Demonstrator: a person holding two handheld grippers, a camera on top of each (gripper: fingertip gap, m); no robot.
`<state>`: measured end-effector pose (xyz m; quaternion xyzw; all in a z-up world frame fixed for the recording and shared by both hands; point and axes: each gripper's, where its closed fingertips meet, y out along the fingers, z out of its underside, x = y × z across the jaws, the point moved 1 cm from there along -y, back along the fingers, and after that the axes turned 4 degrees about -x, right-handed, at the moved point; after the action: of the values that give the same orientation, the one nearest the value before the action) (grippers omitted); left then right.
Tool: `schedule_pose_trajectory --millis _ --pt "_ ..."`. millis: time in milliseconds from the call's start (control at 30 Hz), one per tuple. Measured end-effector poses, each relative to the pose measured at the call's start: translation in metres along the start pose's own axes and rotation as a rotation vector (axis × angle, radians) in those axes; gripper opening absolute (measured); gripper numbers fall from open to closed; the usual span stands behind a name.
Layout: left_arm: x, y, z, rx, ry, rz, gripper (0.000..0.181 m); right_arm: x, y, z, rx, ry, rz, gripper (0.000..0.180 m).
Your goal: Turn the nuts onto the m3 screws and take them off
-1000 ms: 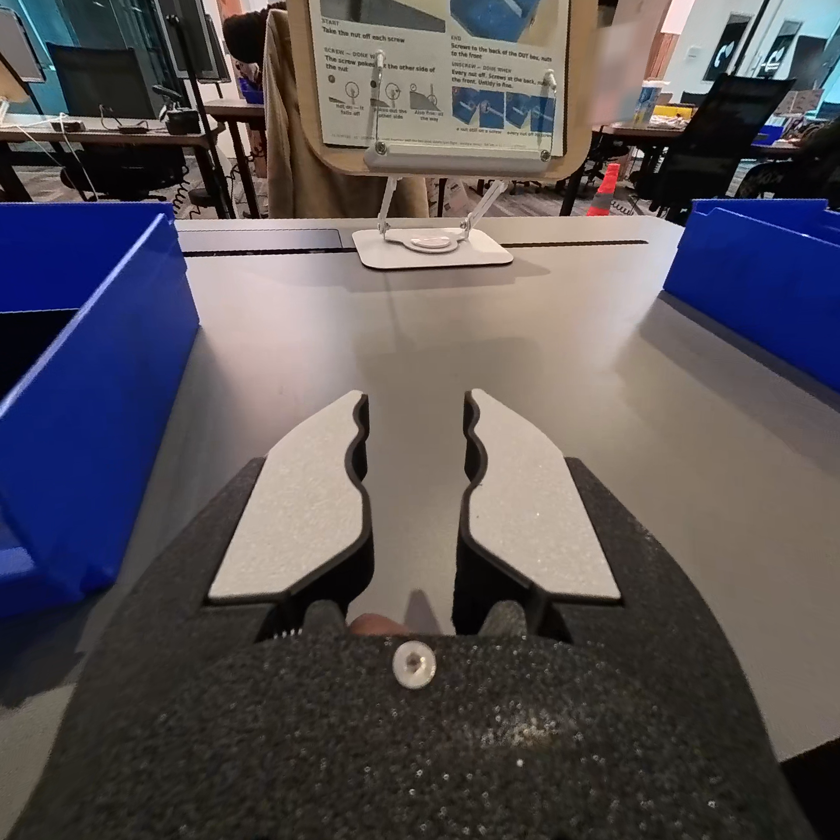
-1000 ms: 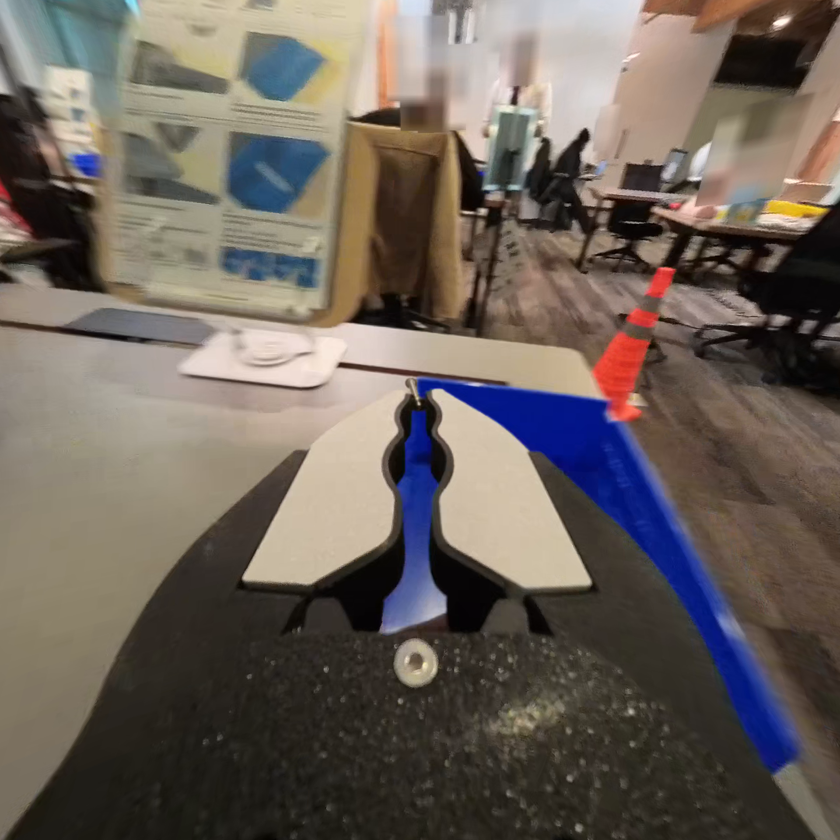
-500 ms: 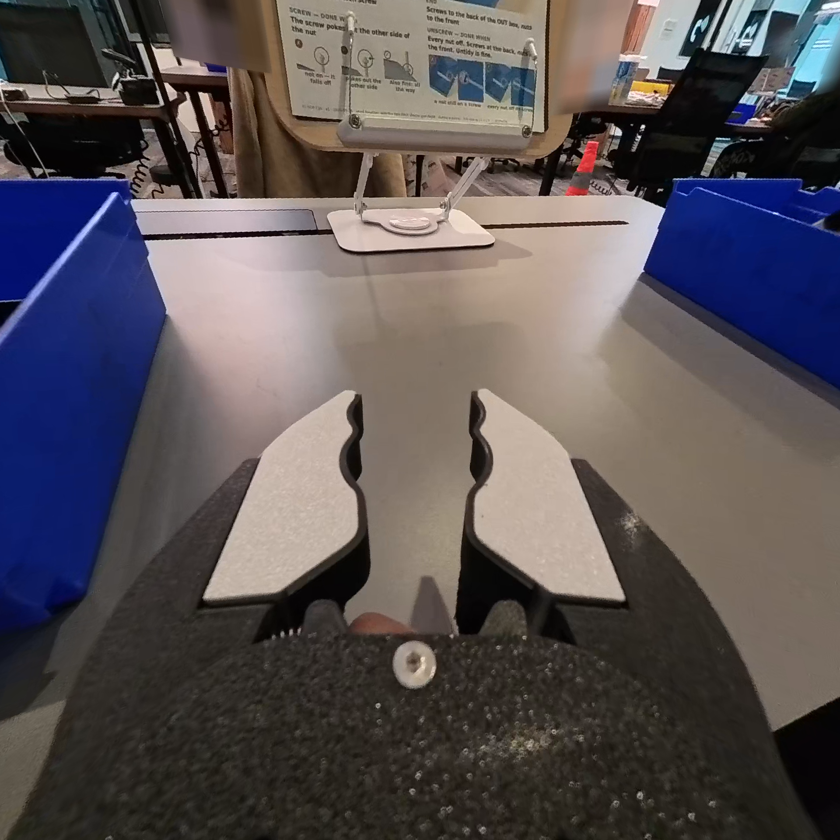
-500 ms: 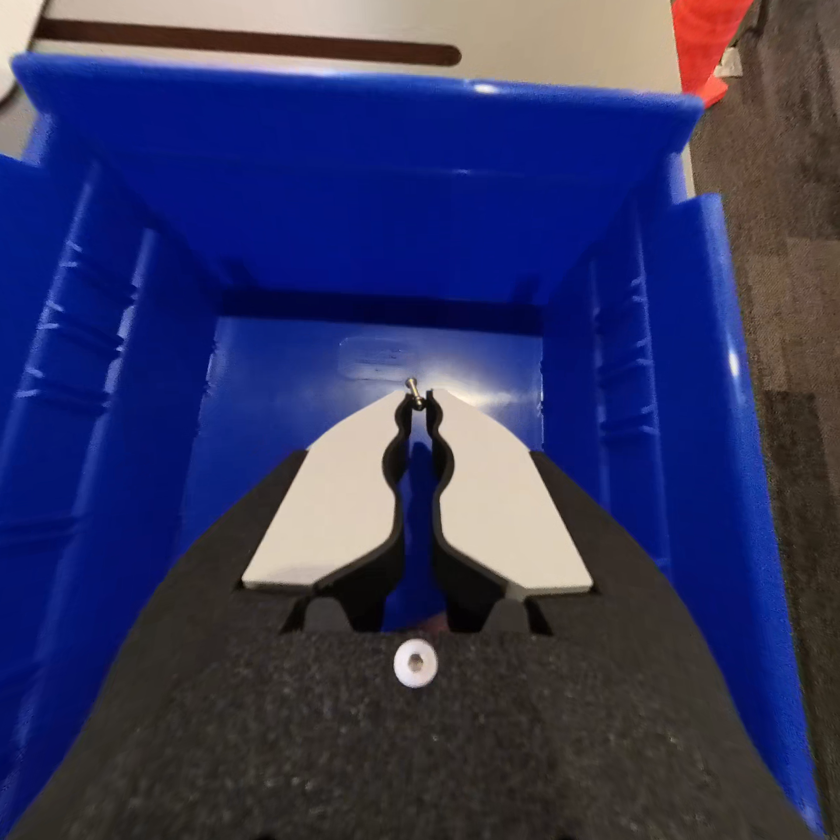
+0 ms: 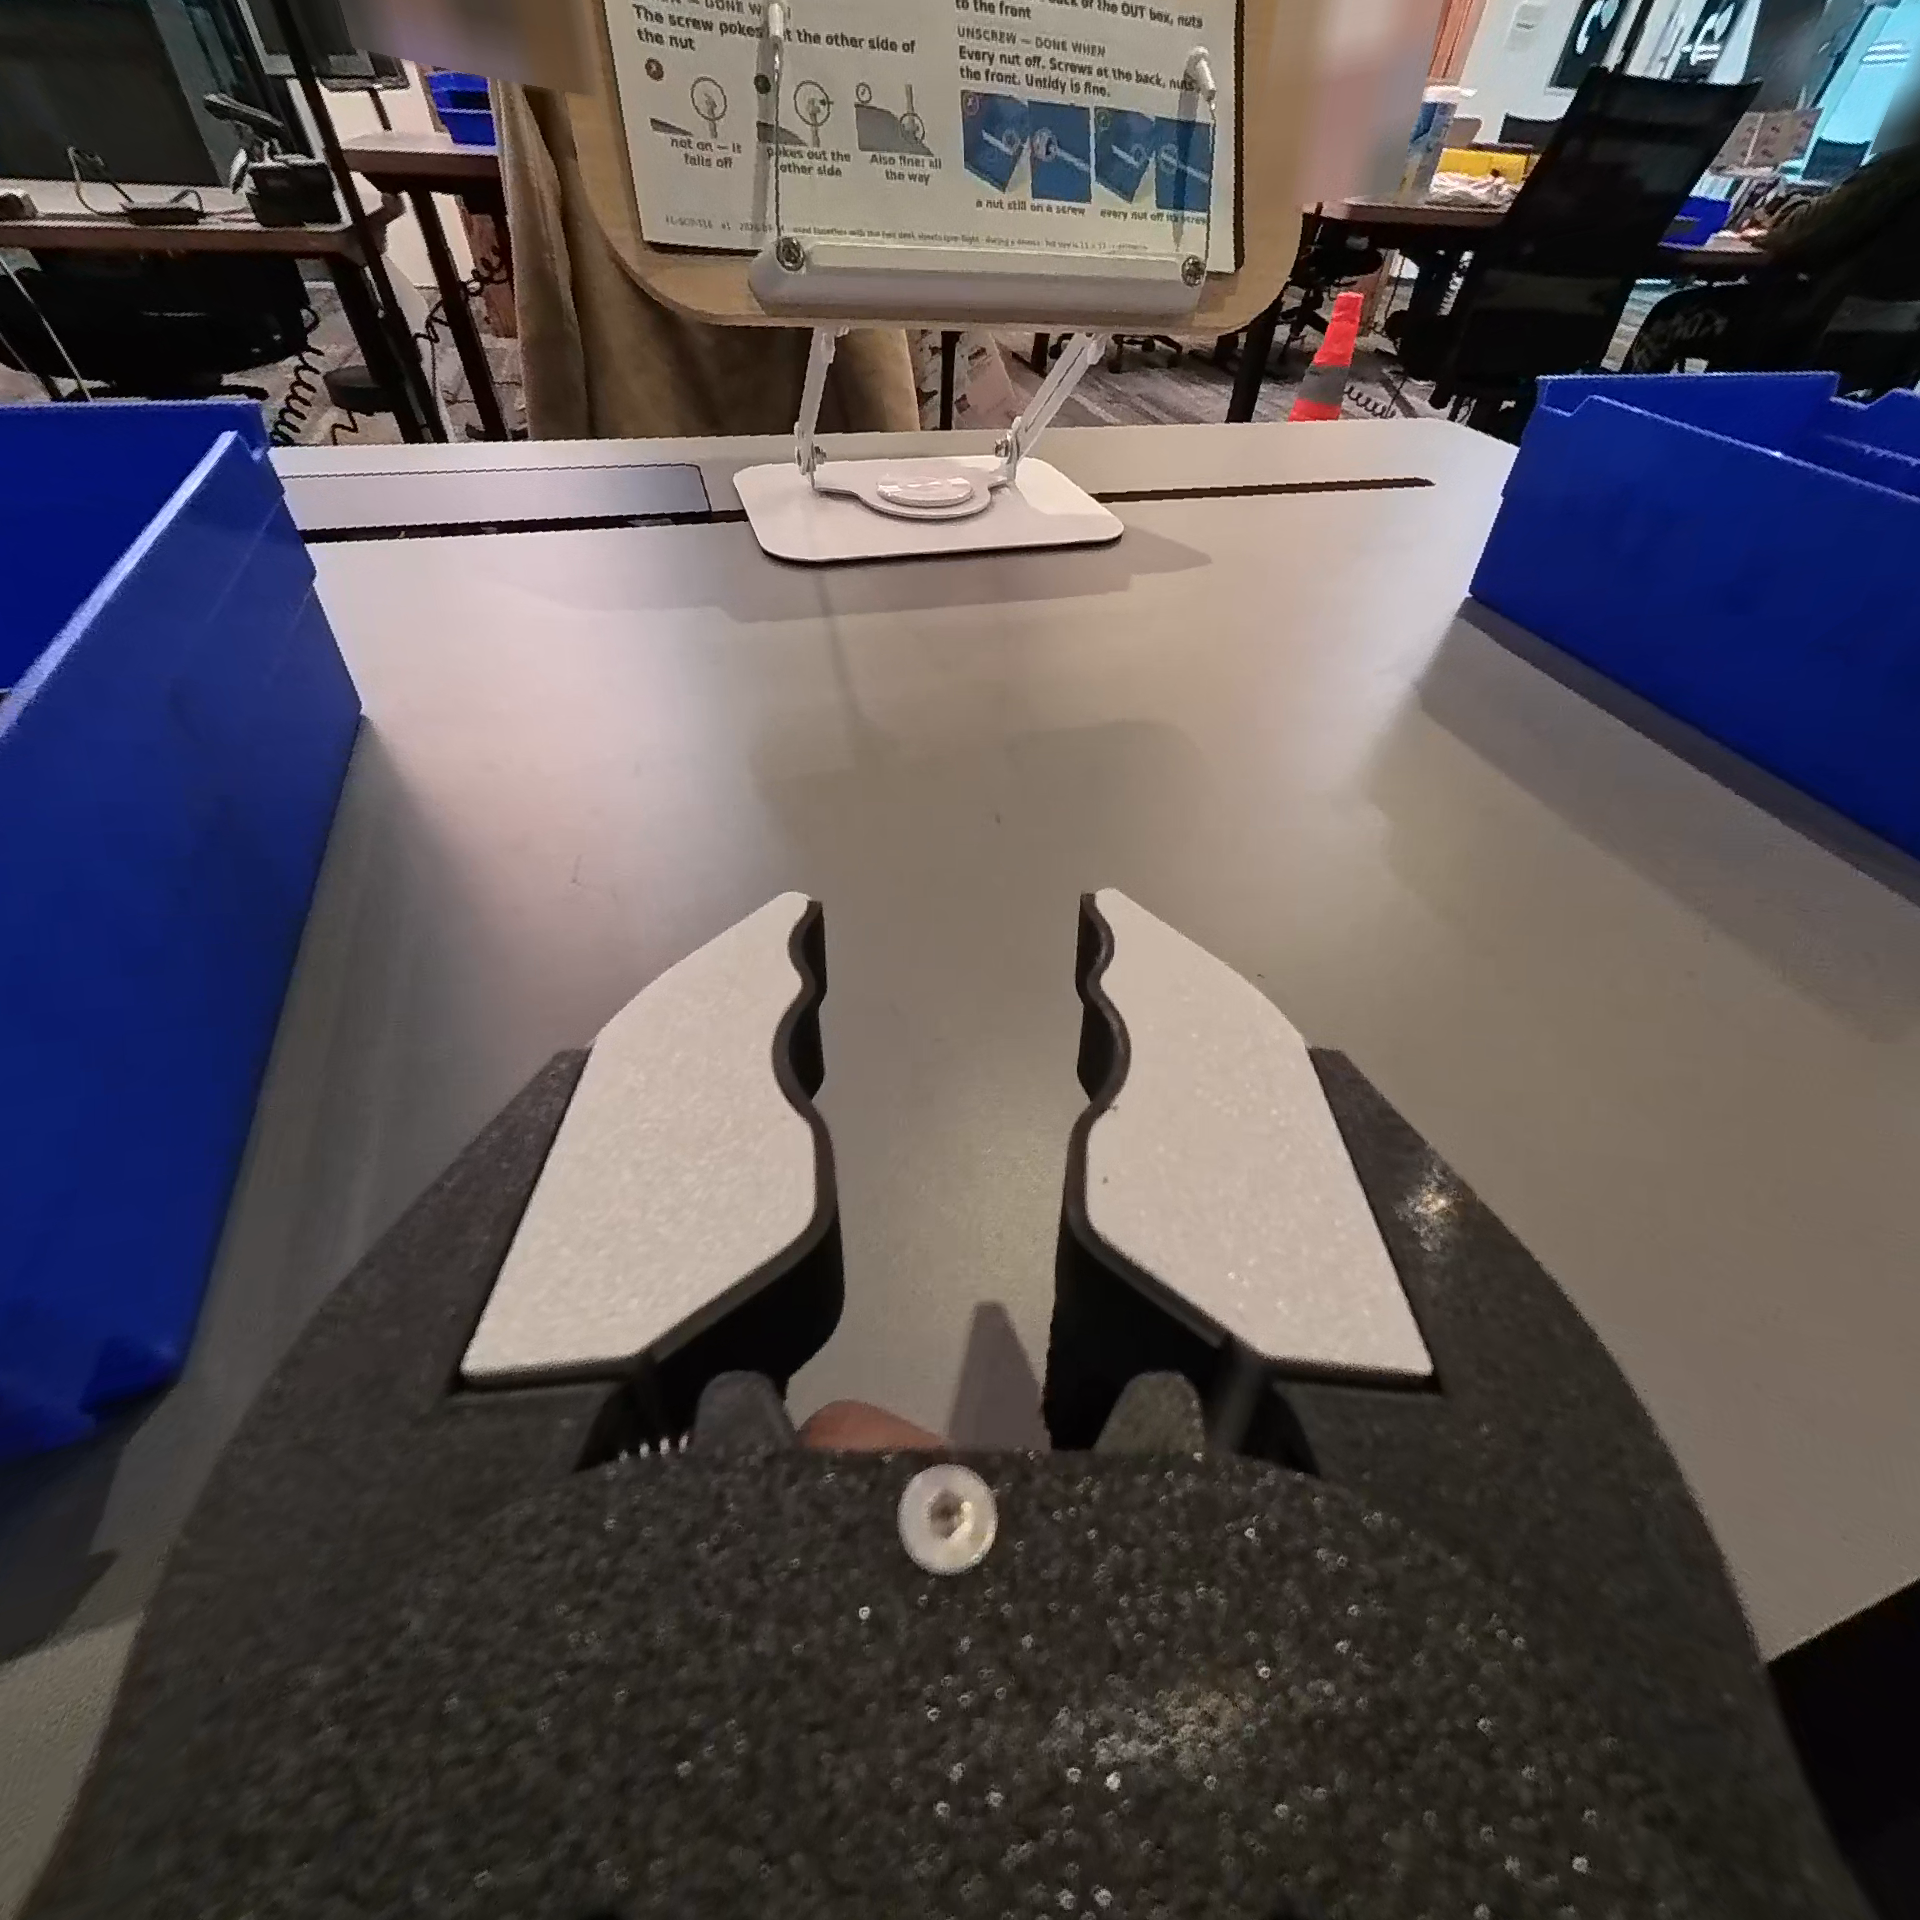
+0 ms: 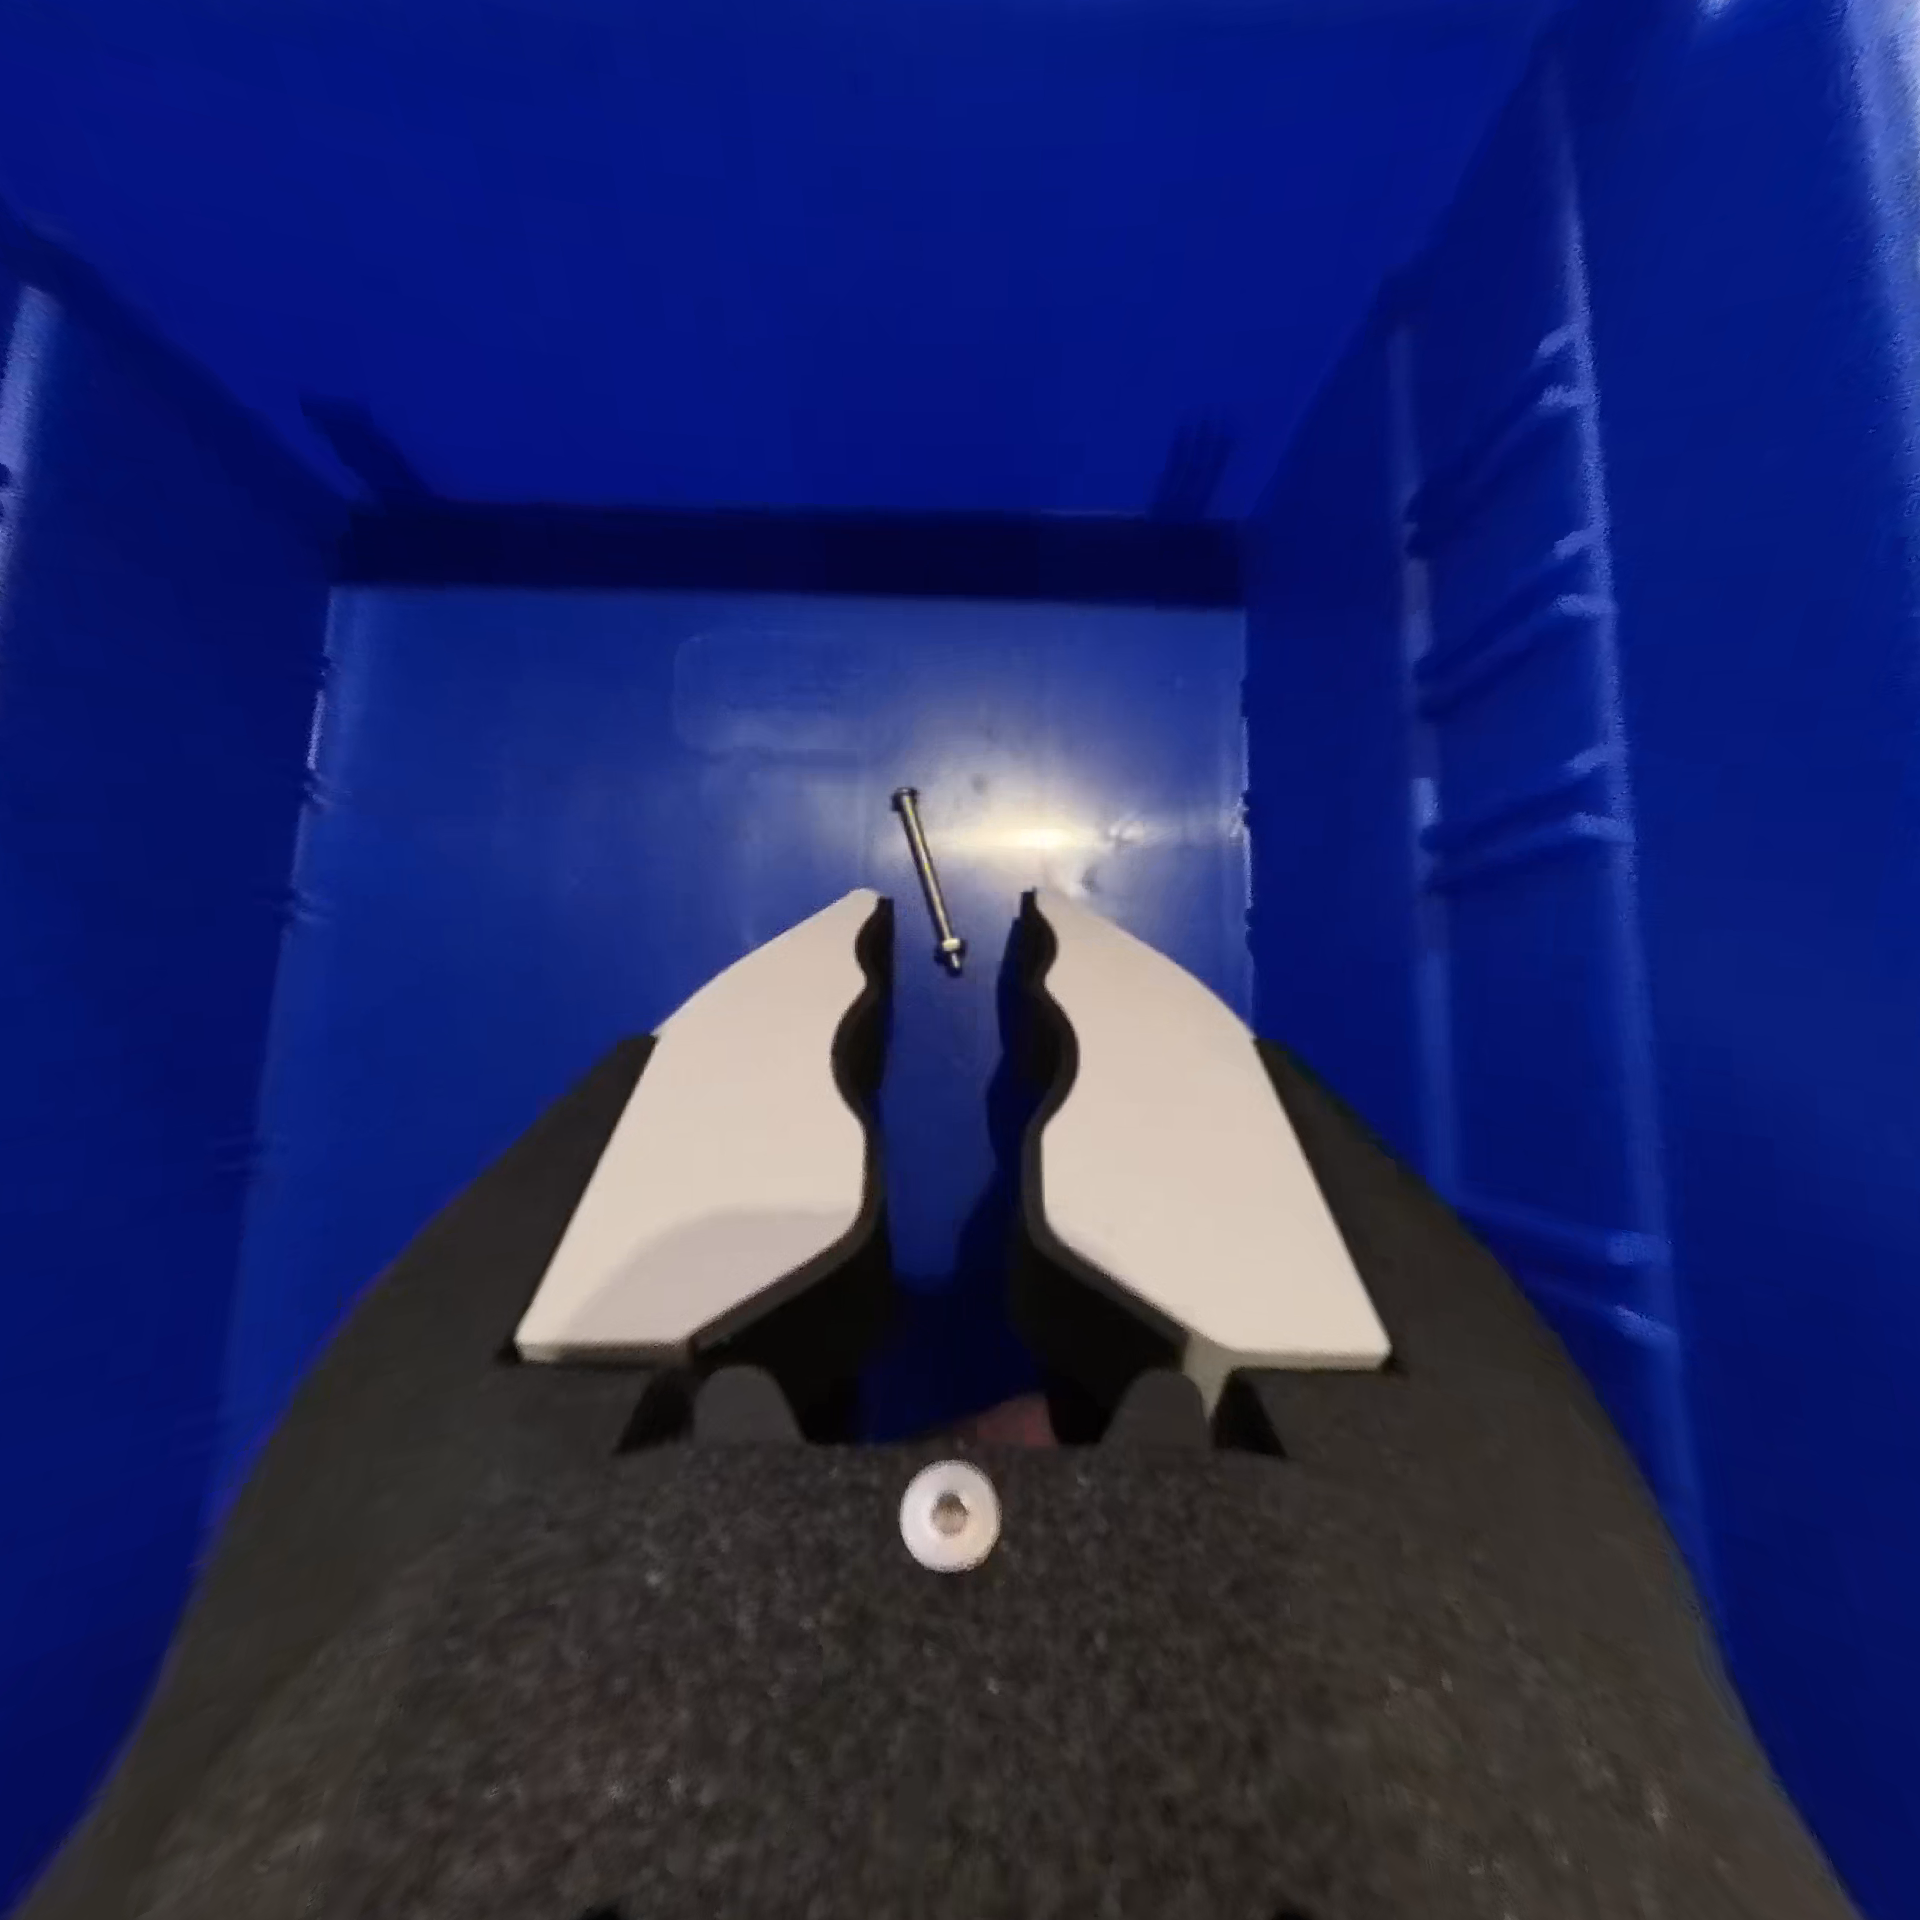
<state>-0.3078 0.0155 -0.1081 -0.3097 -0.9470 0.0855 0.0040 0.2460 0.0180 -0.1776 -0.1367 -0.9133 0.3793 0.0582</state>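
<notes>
The right gripper (image 6: 956, 902) is held jaws apart inside a blue bin (image 6: 1558, 935), above a screw (image 6: 928, 879) (nut (image 6: 951, 947) fitted); the left gripper (image 5: 951, 909), jaws apart, is held empty above the surface (image 5: 1039, 727).

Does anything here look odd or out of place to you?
Nothing looks broken or spilled. One thin screw with a nut near its end lies alone and slanted inside the blue bin, just ahead of the open right tongs. The left tongs are open and empty.
</notes>
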Motion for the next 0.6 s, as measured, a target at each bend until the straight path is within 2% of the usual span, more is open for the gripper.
schedule_pose_trajectory --millis 67,133,267,333,400,500,600 --pt "-0.001 0.000 0.000 0.001 0.009 0.001 0.046 0.002 -0.007 -0.002 -0.013 -0.015 -0.013 0.029" --pt "-0.002 0.000 0.000 -0.001 0.013 0.004 0.046 0.004 -0.031 -0.018 -0.086 -0.045 0.003 0.032" --pt "-0.001 0.000 0.000 -0.002 0.009 0.003 0.047 0.050 -0.141 -0.067 -0.418 -0.142 0.000 0.031" --pt "-0.001 0.000 0.000 0.000 0.012 0.000 0.047 0.090 -0.201 -0.071 -0.567 -0.185 -0.018 0.033" --pt "-0.002 0.001 0.000 0.001 0.021 -0.005 0.047 0.132 -0.243 -0.057 -0.676 -0.203 -0.038 0.031" --pt "-0.002 0.001 0.000 -0.001 0.031 -0.013 0.047 0.194 -0.255 -0.012 -0.712 -0.185 -0.097 0.033" --pt "0.000 0.001 -0.001 -0.005 0.021 -0.024 0.047 0.250 -0.226 0.036 -0.675 -0.132 -0.162 0.034"
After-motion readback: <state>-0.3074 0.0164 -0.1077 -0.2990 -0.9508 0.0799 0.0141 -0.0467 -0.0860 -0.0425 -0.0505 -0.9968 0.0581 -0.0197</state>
